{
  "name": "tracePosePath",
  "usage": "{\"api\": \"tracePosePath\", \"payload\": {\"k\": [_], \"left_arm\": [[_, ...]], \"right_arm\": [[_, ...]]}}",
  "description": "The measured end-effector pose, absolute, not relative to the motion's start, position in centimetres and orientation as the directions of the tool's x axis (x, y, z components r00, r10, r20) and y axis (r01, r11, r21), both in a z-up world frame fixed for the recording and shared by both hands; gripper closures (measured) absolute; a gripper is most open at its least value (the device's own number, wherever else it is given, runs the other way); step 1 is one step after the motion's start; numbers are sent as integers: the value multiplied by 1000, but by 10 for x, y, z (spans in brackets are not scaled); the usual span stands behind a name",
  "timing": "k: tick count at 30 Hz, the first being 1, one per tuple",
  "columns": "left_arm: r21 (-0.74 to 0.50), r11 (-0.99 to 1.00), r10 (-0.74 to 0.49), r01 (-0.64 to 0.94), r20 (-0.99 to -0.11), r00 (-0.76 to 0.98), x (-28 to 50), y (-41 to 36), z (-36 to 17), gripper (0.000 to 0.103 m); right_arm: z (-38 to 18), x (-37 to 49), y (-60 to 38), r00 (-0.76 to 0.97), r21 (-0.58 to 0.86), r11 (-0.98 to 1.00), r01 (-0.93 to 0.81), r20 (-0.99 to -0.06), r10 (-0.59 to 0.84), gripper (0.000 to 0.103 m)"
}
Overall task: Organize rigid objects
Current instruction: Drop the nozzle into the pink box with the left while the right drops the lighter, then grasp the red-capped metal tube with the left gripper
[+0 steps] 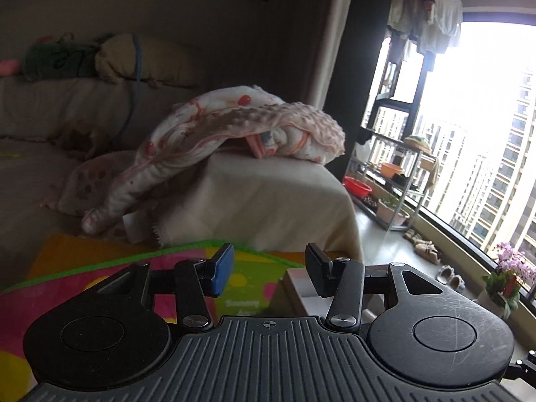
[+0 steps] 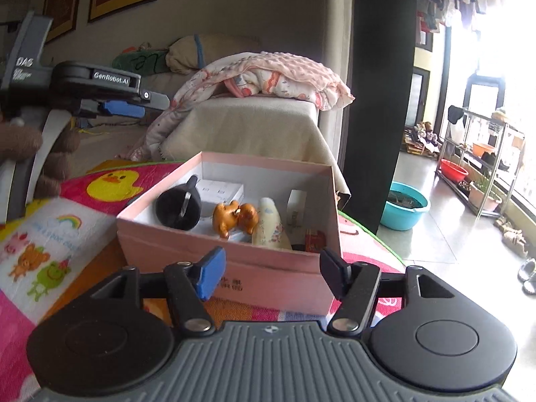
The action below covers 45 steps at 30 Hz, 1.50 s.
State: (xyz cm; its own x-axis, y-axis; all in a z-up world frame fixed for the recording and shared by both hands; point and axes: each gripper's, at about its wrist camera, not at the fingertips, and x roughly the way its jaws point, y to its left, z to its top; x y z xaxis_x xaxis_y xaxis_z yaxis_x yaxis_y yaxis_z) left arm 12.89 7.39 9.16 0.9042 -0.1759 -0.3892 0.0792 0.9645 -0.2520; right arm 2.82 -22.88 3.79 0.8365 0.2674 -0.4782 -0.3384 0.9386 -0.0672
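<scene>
A pink open box (image 2: pixel 268 268) sits on a colourful play mat (image 2: pixel 110 184). Inside it lie a black funnel-shaped cup (image 2: pixel 179 209), an orange toy animal (image 2: pixel 234 219), a cream tube (image 2: pixel 271 226), a white flat box (image 2: pixel 221 189), a small white carton (image 2: pixel 296 206) and a red packet (image 2: pixel 315 241). My right gripper (image 2: pixel 271 273) is open and empty, just in front of the box's near wall. My left gripper (image 1: pixel 268 268) is open and empty, held above the mat; a corner of the box (image 1: pixel 298 288) shows under it. It also shows at the left of the right wrist view (image 2: pixel 124 107).
A beige sofa (image 2: pixel 251 130) with a pink blanket (image 2: pixel 268 77) stands behind the mat. A teal basin (image 2: pixel 405 211) sits on the floor to the right. A metal rack (image 2: pixel 479 167) with a red bowl, slippers (image 2: pixel 527 269) and a flower pot (image 1: pixel 506 281) stand by the window.
</scene>
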Motion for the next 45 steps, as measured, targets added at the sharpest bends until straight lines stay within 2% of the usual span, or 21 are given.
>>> {"api": "tracePosePath", "payload": {"k": [2, 7, 12, 17, 22, 25, 30, 35, 40, 42, 44, 45], "left_arm": [[-274, 961, -154, 31, -441, 884, 130, 94, 79, 52], [-245, 969, -177, 42, -558, 811, 123, 94, 39, 52], [-256, 961, -237, 101, -582, 778, 120, 79, 23, 52], [-266, 947, -307, 178, -598, 741, 122, 56, 20, 53], [-271, 952, -286, 139, -639, 714, 141, 45, 15, 71], [-258, 959, -263, 118, -652, 711, 150, 44, 14, 72], [-272, 956, -266, 105, -662, 701, 156, 47, 10, 73], [-252, 960, -264, 124, -660, 703, 153, 47, 11, 79], [-257, 957, -274, 133, -654, 705, 128, 59, 11, 79], [-270, 952, -289, 144, -640, 712, 105, 70, 10, 79], [-272, 953, -280, 133, -626, 728, 78, 84, 8, 79], [-277, 953, -275, 123, -618, 736, 67, 92, 7, 79]], "right_arm": [[31, 16, -227, 819, -67, 926, -372, -492, 294, 39], [13, 4, -209, 745, -57, 885, -462, -567, 352, 39], [3, 9, -194, 686, -45, 871, -489, -637, 352, 37], [0, 12, -197, 647, 32, 873, -487, -658, 385, 25], [0, 13, -192, 615, 40, 853, -520, -676, 407, 8], [-1, 14, -187, 585, 33, 830, -557, -694, 420, 0], [-1, 14, -186, 575, 29, 824, -566, -702, 419, 0], [0, 14, -185, 563, 23, 821, -570, -717, 411, 0], [1, 13, -182, 555, 13, 810, -586, -723, 413, 0], [4, 16, -179, 546, 8, 814, -581, -738, 396, 4], [15, 19, -172, 550, -8, 813, -582, -741, 386, 22], [23, 19, -168, 562, -25, 809, -588, -731, 386, 22]]}}
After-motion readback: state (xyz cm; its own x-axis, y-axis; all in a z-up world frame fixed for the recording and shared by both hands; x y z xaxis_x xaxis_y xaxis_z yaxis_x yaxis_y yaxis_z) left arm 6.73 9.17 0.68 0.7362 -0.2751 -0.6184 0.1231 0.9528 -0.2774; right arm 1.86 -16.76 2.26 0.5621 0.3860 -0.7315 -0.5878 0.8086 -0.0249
